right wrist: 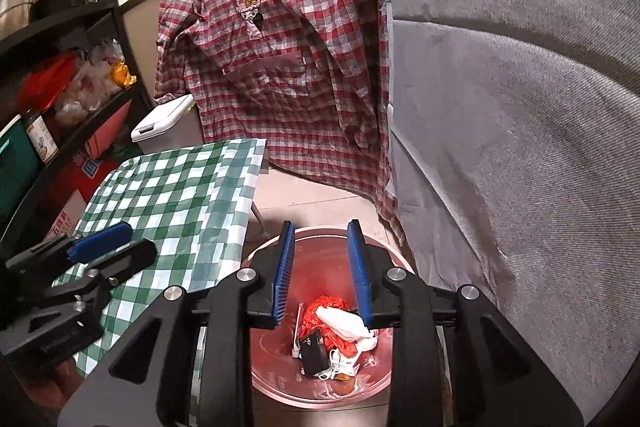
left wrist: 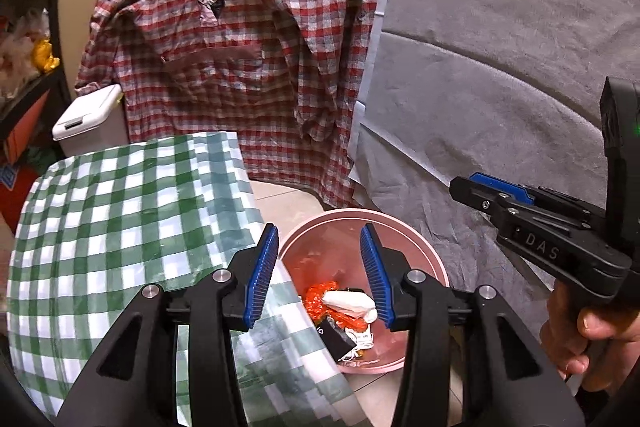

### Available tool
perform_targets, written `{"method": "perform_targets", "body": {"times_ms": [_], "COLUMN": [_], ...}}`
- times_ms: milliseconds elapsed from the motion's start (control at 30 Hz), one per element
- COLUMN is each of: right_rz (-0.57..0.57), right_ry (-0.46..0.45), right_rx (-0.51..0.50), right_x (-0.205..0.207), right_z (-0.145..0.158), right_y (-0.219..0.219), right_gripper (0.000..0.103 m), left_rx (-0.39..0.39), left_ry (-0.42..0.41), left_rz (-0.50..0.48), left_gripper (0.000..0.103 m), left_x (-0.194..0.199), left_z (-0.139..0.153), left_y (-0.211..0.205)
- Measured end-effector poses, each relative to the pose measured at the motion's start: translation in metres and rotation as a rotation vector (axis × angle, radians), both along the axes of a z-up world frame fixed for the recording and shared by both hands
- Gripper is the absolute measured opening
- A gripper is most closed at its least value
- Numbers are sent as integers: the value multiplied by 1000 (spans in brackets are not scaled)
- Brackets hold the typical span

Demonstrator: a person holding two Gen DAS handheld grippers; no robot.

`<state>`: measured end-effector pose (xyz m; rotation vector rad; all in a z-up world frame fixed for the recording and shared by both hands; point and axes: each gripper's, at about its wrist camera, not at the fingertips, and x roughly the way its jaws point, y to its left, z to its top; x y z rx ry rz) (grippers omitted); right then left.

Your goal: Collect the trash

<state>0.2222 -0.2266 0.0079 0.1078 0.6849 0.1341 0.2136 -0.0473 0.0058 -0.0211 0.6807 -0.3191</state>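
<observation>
Both grippers hang over the pink bin (right wrist: 320,383) on the floor beside the table's (right wrist: 172,195) right edge. The right gripper (right wrist: 322,277) and left gripper (left wrist: 320,275) stand apart-jawed with nothing between the pads. The trash (right wrist: 336,335) lies on the bin's bottom: orange wrapper, white wad, black box.

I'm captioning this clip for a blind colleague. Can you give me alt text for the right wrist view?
The open right gripper hangs empty over a round pink plastic bin on the floor holding an orange wrapper, white crumpled tissue and a small black carton. Left of it is a green-and-white checked tablecloth with the left gripper above it; a red plaid shirt hangs behind.
</observation>
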Motion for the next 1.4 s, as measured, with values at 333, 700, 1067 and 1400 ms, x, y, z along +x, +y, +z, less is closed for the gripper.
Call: {"method": "perform_targets", "body": {"times_ms": [333,700,1067,1400], "right_rz": [29,-47,-71,-74], "right_ry": [-140,-223,-181,-176], "right_rx": [-98,-119,-152,-203], "right_x": [-66,-143,-203,-234], "right_z": [40,51,28,17], "right_y": [11,-3,12,26], "right_gripper": [61,83,98,98], "left_rx": [35,18,28,66], "left_ry": [-59,-136,-116,-137], "left_rz": [45,182,279,285], "left_gripper": [44,62,89,95], "left_x": [-63,-126,-187,-209], "left_z": [13,29,24,23], "left_y": [18,45,64,62]}}
